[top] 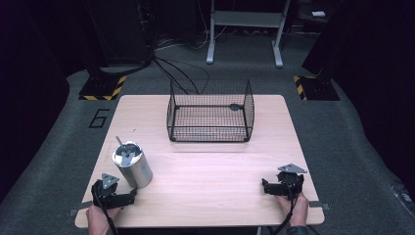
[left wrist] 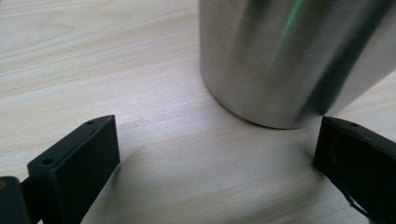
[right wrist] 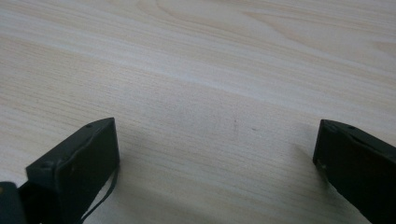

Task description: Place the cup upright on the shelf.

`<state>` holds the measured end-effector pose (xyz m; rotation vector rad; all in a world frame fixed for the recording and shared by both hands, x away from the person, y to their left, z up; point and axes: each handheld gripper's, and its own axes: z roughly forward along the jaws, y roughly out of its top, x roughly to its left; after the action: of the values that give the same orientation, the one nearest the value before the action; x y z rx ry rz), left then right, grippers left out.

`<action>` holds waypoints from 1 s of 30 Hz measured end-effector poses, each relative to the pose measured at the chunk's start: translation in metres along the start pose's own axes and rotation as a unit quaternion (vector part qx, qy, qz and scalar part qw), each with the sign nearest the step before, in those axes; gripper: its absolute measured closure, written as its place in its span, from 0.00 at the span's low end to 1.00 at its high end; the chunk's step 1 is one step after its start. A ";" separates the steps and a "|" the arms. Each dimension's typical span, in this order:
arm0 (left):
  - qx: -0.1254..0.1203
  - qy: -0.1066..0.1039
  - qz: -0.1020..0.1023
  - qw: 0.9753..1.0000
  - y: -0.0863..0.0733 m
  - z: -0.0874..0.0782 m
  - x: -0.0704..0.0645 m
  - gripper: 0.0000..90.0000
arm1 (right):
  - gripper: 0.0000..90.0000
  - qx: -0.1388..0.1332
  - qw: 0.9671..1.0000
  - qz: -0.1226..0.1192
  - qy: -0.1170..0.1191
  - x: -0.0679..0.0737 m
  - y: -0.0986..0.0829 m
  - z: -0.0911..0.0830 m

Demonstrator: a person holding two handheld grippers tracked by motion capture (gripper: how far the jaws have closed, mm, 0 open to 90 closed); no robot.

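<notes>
A shiny steel cup (top: 132, 164) with a thin rod sticking out of its top stands upright on the left part of the wooden table (top: 205, 181). My left gripper (top: 128, 198) rests on the table just in front of the cup, open, and the cup's wall (left wrist: 280, 60) rises close ahead of its spread jaws (left wrist: 215, 154). Over at the front right my right gripper (top: 266, 187) lies on the table, also open, with bare wood between its jaws (right wrist: 215, 154). A black wire basket (top: 210, 112) stands at the back middle of the table.
The table's front edge runs just behind both hands. A small dark object (top: 236, 106) lies in the basket near its back right. Beyond the table are cables (top: 176, 68), a metal stand (top: 244, 29) and yellow-black floor markers (top: 103, 88).
</notes>
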<state>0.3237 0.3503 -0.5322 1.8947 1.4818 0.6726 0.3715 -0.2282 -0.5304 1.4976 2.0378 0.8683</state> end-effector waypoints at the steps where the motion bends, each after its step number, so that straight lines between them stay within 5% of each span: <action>1: -0.005 -0.002 -0.006 1.000 0.000 -0.001 0.001 0.00 | 0.00 0.000 1.000 0.000 0.000 0.000 0.000 0.000; 14: -0.053 -0.042 -0.024 0.997 0.010 -0.035 -0.003 0.00 | 0.00 -0.001 1.000 0.001 0.000 0.000 0.000 0.000; 21: -0.106 -0.066 -0.026 0.992 0.024 -0.052 -0.012 0.00 | 0.00 0.000 1.000 0.003 0.000 0.000 0.000 0.000; 30: -0.148 -0.068 -0.028 0.986 0.037 -0.059 -0.020 0.00 | 0.00 -0.001 1.000 0.002 0.000 0.000 0.000 0.000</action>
<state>0.3002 0.3348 -0.4660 1.6323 1.2683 0.6805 0.3718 -0.2279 -0.5304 1.5007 2.0350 0.8701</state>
